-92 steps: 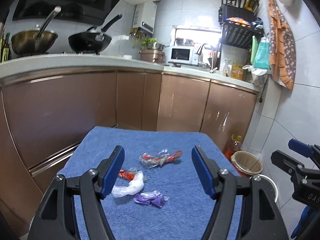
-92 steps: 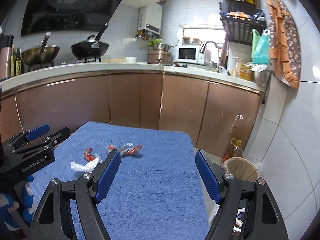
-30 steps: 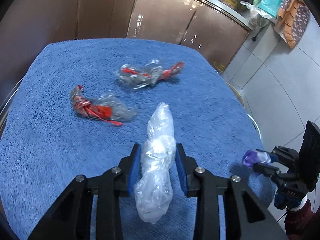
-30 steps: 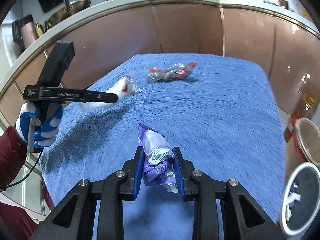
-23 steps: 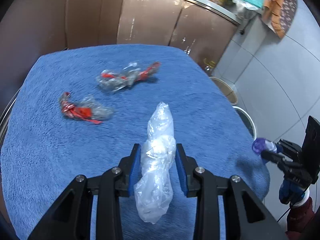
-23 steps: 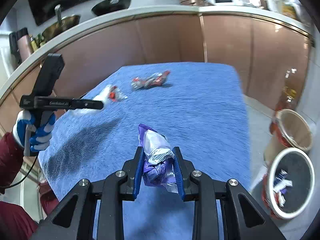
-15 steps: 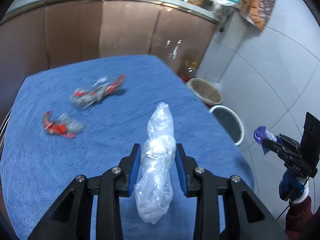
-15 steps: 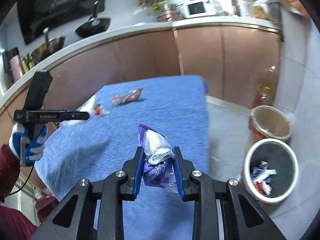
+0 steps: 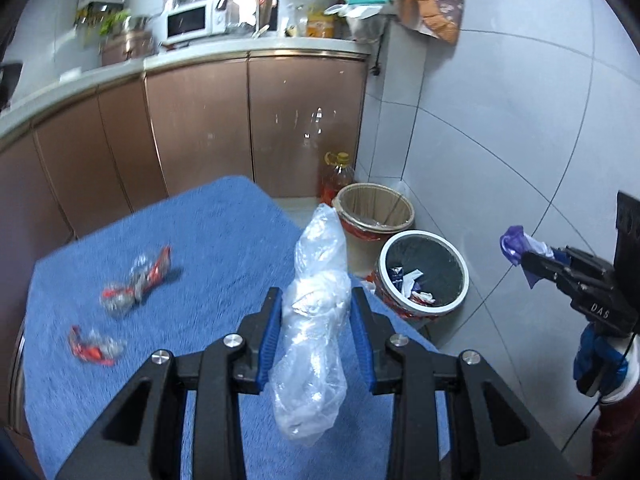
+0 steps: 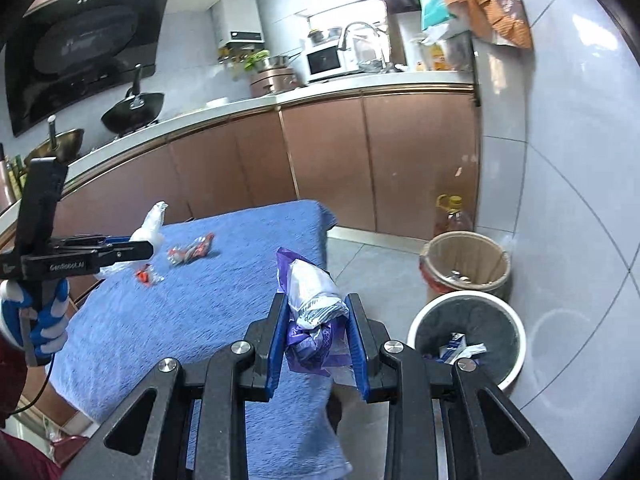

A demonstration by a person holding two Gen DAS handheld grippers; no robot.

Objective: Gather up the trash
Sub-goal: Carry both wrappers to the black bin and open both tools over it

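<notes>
Right wrist view suggests both tongs, right gripper (image 10: 316, 344) clamping purple wrapper (image 10: 310, 320) and left gripper (image 9: 316, 340) clamping clear bag (image 9: 316, 320), should release only above white bin (image 10: 466, 340)

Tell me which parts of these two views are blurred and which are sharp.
Left wrist view: the red wrappers on the blue cloth smear with motion; the gripped clear bag stays crisp. Right wrist view: mostly sharp, purple wrapper clear, fisheye bending the counter.

Beyond the jaws, brown cabinets (image 9: 248, 120) carry a white microwave (image 9: 192, 24). An oil bottle (image 10: 452, 216) stands on the floor, ahead to their right.
</notes>
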